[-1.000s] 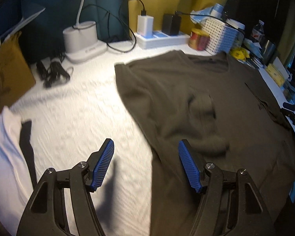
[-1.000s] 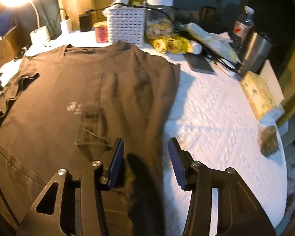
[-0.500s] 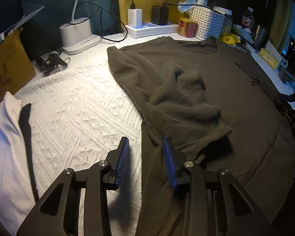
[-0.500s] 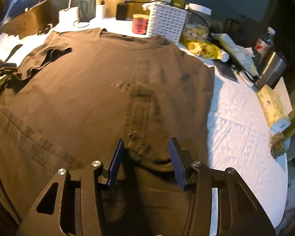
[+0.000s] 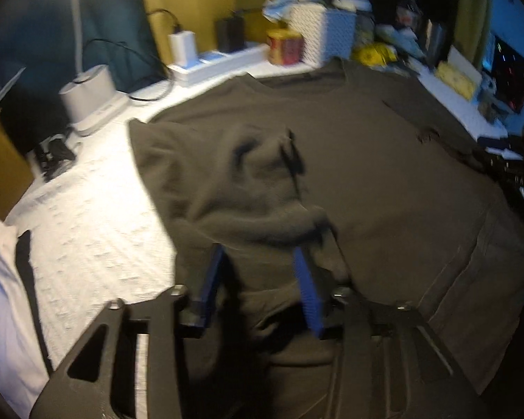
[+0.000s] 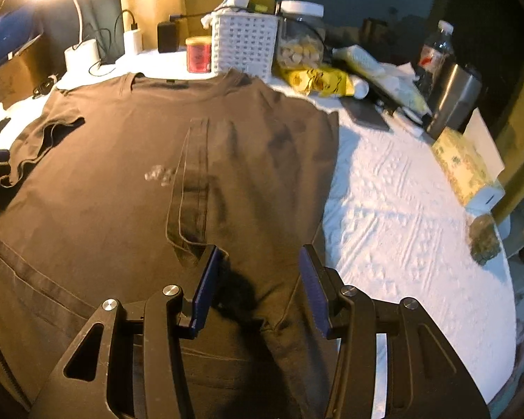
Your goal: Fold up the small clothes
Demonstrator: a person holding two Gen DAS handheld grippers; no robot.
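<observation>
Dark T-shirt (image 6: 129, 160) spread flat across white bedspread (image 6: 394, 209). Your left gripper (image 5: 258, 279) opening over folded sleeve; your right gripper (image 6: 258, 282) half open above hem, gripping nothing.

dark brown t-shirt (image 6: 129, 160) | spread flat on white cloth | both sleeves folded inward

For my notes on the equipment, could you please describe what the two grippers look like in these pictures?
Both look alike. The left gripper and right gripper each have two black plastic arms with triangular cut-outs and round silver screw heads at the joints. Each finger ends in a flat, dark blue ribbed pad. No cables or markings show on them, and no hand or sleeve is in view.
</observation>
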